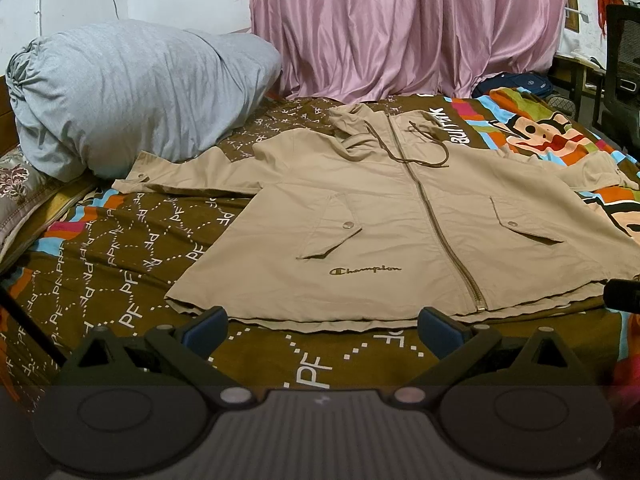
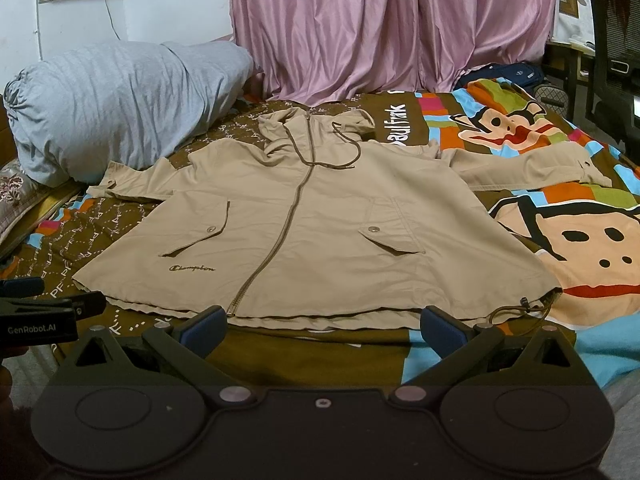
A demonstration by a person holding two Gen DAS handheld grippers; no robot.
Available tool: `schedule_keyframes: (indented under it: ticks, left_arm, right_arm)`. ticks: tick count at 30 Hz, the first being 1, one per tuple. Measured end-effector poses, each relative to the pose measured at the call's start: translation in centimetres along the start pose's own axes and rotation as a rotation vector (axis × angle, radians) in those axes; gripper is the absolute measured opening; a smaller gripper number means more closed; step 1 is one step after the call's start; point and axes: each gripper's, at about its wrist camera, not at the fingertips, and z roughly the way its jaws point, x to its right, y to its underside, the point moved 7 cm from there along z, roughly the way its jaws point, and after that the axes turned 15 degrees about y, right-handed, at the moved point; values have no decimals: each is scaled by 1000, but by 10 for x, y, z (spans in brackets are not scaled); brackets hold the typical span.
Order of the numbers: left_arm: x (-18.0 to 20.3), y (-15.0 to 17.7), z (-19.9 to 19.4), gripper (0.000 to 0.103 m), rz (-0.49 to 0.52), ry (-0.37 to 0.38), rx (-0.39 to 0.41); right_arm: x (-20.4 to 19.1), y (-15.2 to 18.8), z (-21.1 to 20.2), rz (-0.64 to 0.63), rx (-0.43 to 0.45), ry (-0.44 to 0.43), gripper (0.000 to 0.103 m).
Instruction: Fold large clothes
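Fingers spread wide on both tools: our left hand-held gripper (image 1: 322, 330) and our right hand-held gripper (image 2: 322, 330) each hover just short of the near hem, jaws fully apart, holding nothing and touching no cloth that we can see. From the right wrist view, the left tool's body also shows at the left margin.

Just beyond the fingertips lies the tan hooded jacket (image 1: 384, 216), front up, zipped, spread flat across the bed (image 1: 132, 240) with its hem toward the near edge and its hood (image 2: 288, 128) toward the far edge by the pink curtain (image 2: 392, 28). One sleeve (image 1: 180, 176) reaches toward the left side, close to the grey rolled bedding (image 1: 120, 92); the other sleeve (image 2: 528, 168) stretches toward the right side over the cartoon print.

We judge that folding has not begun: the garment is laid out and no part is turned over. The first move likely calls for each tool to travel outward to a sleeve or a hem corner, close on a single layer of fabric, and carry it across toward the zipper (image 2: 280, 232) without dragging the body askew.
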Motion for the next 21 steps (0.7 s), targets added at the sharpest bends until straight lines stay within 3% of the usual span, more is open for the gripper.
schedule_keyframes:
  ticks: [21]
  left_arm:
    - [0,0,0,103,0,1,-2]
  right_arm:
    - [2,0,2,4,-3,-2,102]
